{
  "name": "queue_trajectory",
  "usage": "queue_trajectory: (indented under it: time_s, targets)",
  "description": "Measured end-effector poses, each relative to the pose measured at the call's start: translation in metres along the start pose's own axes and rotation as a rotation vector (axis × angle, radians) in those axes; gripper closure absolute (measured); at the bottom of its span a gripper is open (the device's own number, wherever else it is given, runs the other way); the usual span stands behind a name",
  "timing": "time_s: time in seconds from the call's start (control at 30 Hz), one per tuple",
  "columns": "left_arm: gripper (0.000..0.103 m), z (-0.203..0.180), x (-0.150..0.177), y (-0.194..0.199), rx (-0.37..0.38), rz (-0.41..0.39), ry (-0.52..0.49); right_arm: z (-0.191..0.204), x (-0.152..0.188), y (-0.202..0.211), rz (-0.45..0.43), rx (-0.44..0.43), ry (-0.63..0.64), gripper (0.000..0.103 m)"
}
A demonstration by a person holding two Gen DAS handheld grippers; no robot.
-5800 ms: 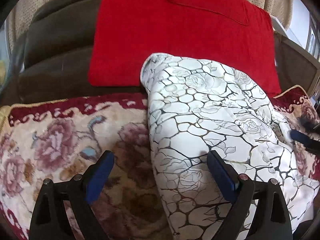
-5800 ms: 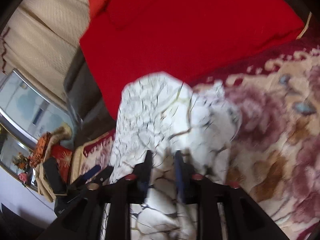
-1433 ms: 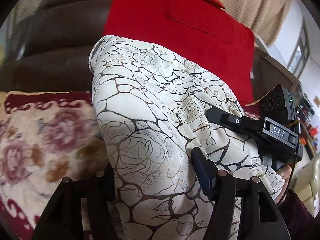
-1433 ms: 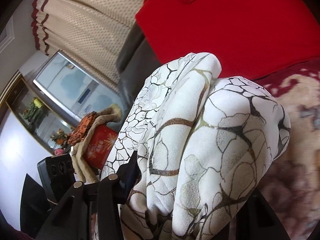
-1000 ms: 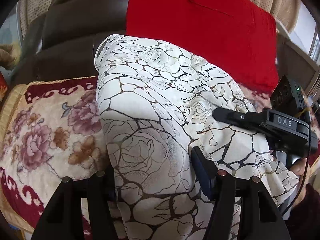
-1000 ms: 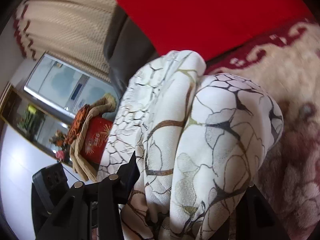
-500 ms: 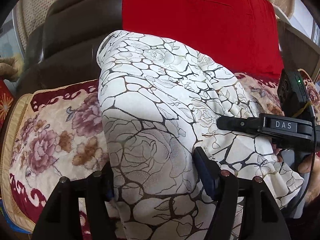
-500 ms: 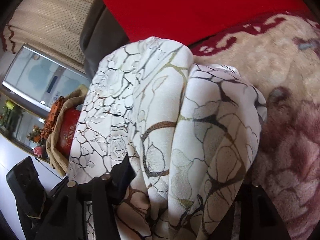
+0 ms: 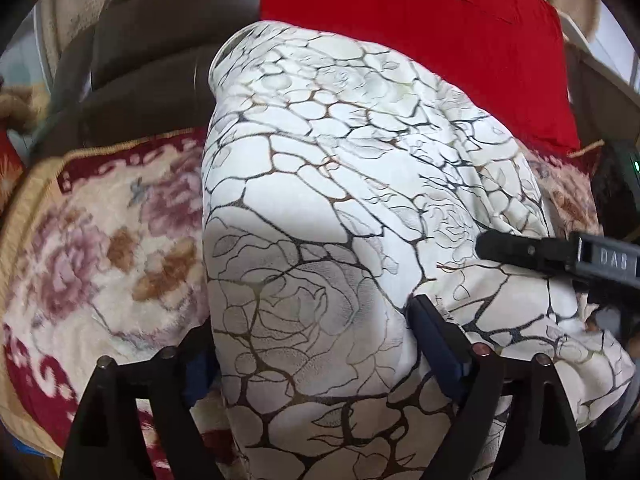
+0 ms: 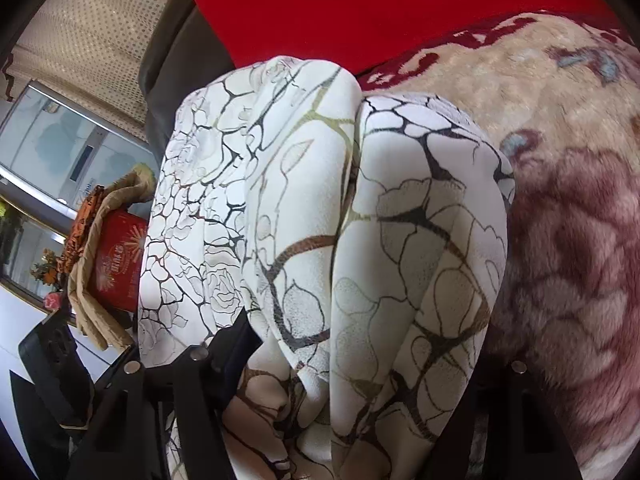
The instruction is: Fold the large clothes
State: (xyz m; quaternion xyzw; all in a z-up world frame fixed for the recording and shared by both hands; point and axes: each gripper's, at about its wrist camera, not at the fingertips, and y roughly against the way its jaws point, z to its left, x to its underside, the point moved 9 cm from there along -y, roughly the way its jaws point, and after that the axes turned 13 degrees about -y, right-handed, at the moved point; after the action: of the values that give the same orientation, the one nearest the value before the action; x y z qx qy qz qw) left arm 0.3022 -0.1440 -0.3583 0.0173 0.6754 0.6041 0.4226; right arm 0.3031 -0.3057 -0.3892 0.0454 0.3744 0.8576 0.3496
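A folded white garment [image 9: 320, 184] with a dark crackle and rose print fills the middle of both views, bunched thick over a floral blanket. My left gripper [image 9: 312, 344] grips its near end, which fills the wide gap between both fingers. My right gripper [image 10: 360, 344] holds the other end of the same garment [image 10: 320, 208], thick folds wedged between its fingers. The right gripper's body also shows in the left wrist view [image 9: 560, 256], at the garment's right side.
A beige and maroon floral blanket [image 9: 92, 240] covers the sofa seat. A red cloth [image 9: 420, 12] drapes over the dark sofa back [image 9: 132, 52]. A red box wrapped in tan cloth [image 10: 112, 264] and a glass cabinet [image 10: 60, 148] stand at the left.
Both grippers, open or pinching an edge 5.8 s ago, now hold the bundled garment. Over the last second the bundle has moved lower and nearer the blanket.
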Motion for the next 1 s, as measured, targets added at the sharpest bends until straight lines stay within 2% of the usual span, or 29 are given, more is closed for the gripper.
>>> queue_trajectory:
  time_s: [0.13,0.2,0.3,0.37,0.47,0.57,0.67,0.73,0.77,0.83,0.93,1.0]
  targets:
    - [0.010,0.013,0.005,-0.003,0.097,-0.004,0.101,0.005,0.001,0.001,-0.027,0.017,-0.003,0.031]
    - [0.010,0.016,0.003,0.009,0.072,-0.048,0.100,0.005,0.000,0.012,-0.028,0.012,-0.021,0.024]
    - [0.011,0.015,-0.001,0.033,0.001,-0.127,0.043,0.005,-0.006,0.040,-0.077,0.014,-0.022,0.023]
    - [0.011,0.014,-0.001,0.045,-0.005,-0.156,0.031,0.005,-0.014,0.060,-0.130,0.030,-0.012,0.023]
    - [0.011,0.018,0.004,0.066,-0.026,-0.177,0.070,0.009,-0.023,0.090,-0.204,0.023,0.004,0.023]
    - [0.011,0.029,0.013,0.084,-0.038,-0.201,0.148,0.026,-0.019,0.117,-0.269,-0.019,0.087,0.024]
    - [0.011,0.041,0.027,0.096,-0.107,-0.191,0.195,0.056,0.004,0.130,-0.293,-0.079,0.200,0.032]
    - [0.011,0.040,0.033,0.101,-0.138,-0.179,0.194,0.070,0.024,0.129,-0.289,-0.085,0.268,0.039]
    - [0.011,0.039,0.037,0.102,-0.150,-0.172,0.188,0.077,0.035,0.128,-0.288,-0.079,0.310,0.047]
    - [0.011,0.032,0.045,0.100,-0.177,-0.146,0.149,0.087,0.057,0.124,-0.277,-0.051,0.393,0.062]
    - [0.011,0.026,0.051,0.089,-0.207,-0.116,0.079,0.084,0.080,0.103,-0.207,0.012,0.433,0.064]
    - [0.009,0.024,0.053,0.083,-0.191,-0.098,0.066,0.064,0.089,0.078,-0.134,0.122,0.415,0.065]
